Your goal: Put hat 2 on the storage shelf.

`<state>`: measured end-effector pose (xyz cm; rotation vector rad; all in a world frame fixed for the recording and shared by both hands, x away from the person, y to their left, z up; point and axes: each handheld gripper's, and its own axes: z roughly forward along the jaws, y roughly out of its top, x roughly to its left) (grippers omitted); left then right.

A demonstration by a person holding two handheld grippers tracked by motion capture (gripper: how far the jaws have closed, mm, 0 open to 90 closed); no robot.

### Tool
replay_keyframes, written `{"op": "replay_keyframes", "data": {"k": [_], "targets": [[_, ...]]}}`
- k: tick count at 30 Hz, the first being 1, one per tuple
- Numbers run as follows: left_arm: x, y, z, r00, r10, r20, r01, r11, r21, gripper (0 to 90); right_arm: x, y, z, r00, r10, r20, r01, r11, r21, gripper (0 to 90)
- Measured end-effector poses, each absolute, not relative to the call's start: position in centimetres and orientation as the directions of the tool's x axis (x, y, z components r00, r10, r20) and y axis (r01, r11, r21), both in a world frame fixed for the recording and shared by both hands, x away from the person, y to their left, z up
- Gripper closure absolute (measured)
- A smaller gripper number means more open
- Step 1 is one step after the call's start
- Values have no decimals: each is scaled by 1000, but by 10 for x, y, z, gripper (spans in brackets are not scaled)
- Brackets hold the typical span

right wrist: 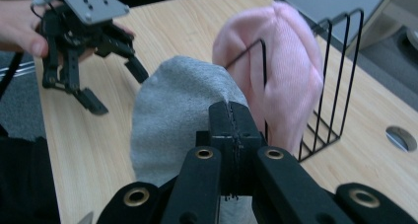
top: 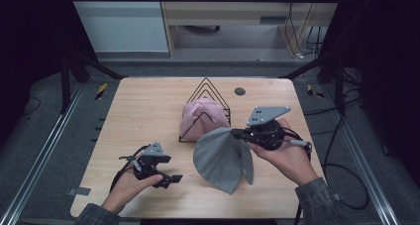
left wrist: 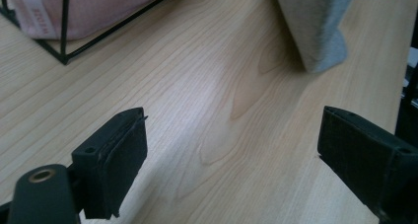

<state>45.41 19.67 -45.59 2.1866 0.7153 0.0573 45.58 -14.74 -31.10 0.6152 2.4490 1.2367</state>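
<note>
Grey hat hangs over the bench's middle, pinched at its rim by the right claw; left claw spread, idle. Risk: thin grip slipping, or fabric snagging the wire rack holding the pink hat.

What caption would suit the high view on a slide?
Right gripper lifts a grey beanie beside a wire rack holding a pink beanie; left gripper waits open.
</note>
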Motion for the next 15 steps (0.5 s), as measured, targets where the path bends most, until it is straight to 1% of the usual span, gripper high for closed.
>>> {"op": "replay_keyframes", "data": {"k": [5,10,11,13,14,15], "targets": [[451,193,-452,851,477,-217,461,-485,743,114,457,-138,-300,-857,505,-100,207,517,831,900],[443,184,-443,876,429,-221,426,-471,773,115,457,-129,-288,-869,490,-76,192,473,860,900],[441,181,-440,877,424,-224,422,-463,779,115,457,-127,-286,-868,488,-85,185,480,858,900],[439,178,-436,877,408,-255,431,-432,792,120,458,-123,-283,-868,487,-96,177,485,856,900],[439,176,-433,868,396,-299,454,-389,802,126,458,-121,-282,-868,486,-100,174,487,856,900],[439,173,-430,865,391,-314,460,-369,808,136,459,-119,-281,-868,485,-106,171,492,854,900]]}}
